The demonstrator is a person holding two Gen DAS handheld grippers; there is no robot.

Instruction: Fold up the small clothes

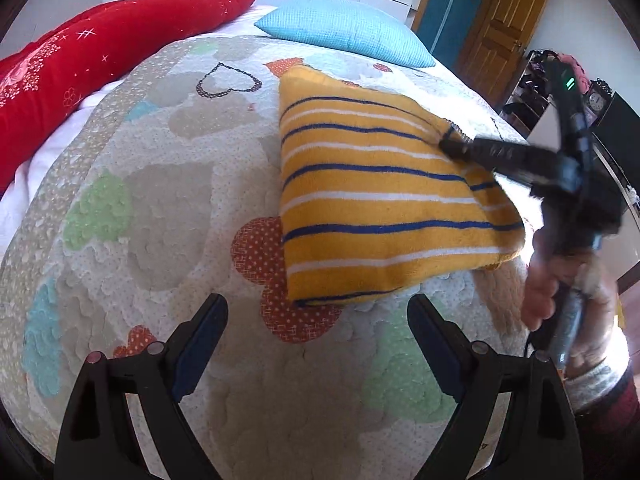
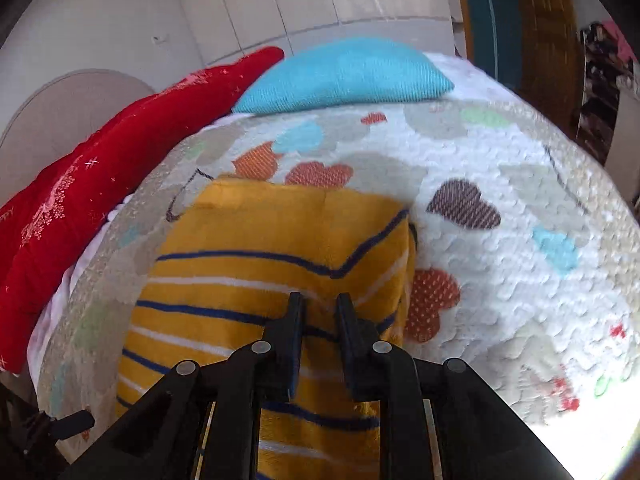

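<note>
Garment: your yellow terry cloth with navy and white stripes [image 1: 384, 196] lies folded on the quilted bedspread with coloured heart patches [image 1: 160, 240], its right side raised off the quilt.

Direction from left gripper: the cloth sits ahead and slightly right of your left gripper [image 1: 318, 316] — its near folded edge is just beyond the fingertips, not touching them.

Long axis: in the left wrist view the cloth runs away from you towards the turquoise pillow [image 1: 344, 30], with the stripes lying across that line.

Nearer hand: your right gripper [image 2: 319, 300] is the one on the cloth; it comes in from the right side and meets the far right corner.

Right gripper: the jaws are drawn close together with a ridge of yellow fabric between them — I judge it pinched on the cloth, lifting that edge.

Left gripper: the jaws stand wide apart, nothing between them, hovering over the quilt above an orange dotted heart.

Coming move, as a guess: you carry the lifted right edge over towards the left; the left gripper is well placed to pin the near edge so the cloth does not slide.

Risk: the plush fabric may slip from the narrow pinch.

Surroundings: a red patterned blanket [image 1: 92, 68] lies along the far left, well apart.
</note>
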